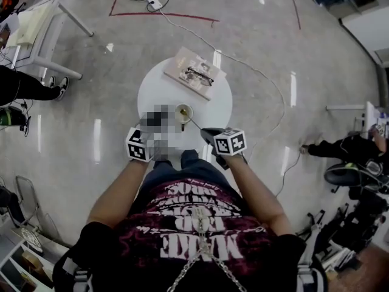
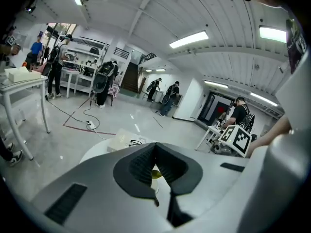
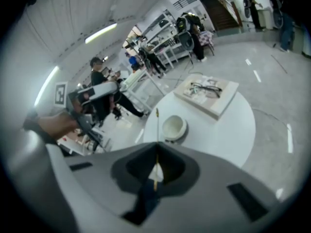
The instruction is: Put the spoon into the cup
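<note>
The spoon (image 1: 197,124) is up off the table, pinched at one end by the right claw (image 1: 206,131), whose jaws are pressed together on its thin gold stem. In the right gripper view the stem (image 3: 156,127) runs straight out from the jaw tips, and its free end stands just left of the cup (image 3: 174,127). In the head view that free end comes right up to the cup's (image 1: 183,112) near right rim; whether it touches the rim I cannot tell. The spoon is not in the cup.

The cup is small and pale, and stands upright near the person's edge of the round white table (image 1: 158,90). The right claw hovers just off this edge, on the near right of the cup.

The left claw (image 2: 155,147) hangs on the near left of the cup, with its jaw tips meeting and nothing between them. A patch of the cup shows through the hollow behind the tips.

Beyond the cup, on the far side of the table, lies a book (image 1: 196,72) with a pair of glasses (image 1: 199,75) on its cover. Further out from the cup, a white cable (image 1: 267,81) trails across the grey floor to the right of the table.
</note>
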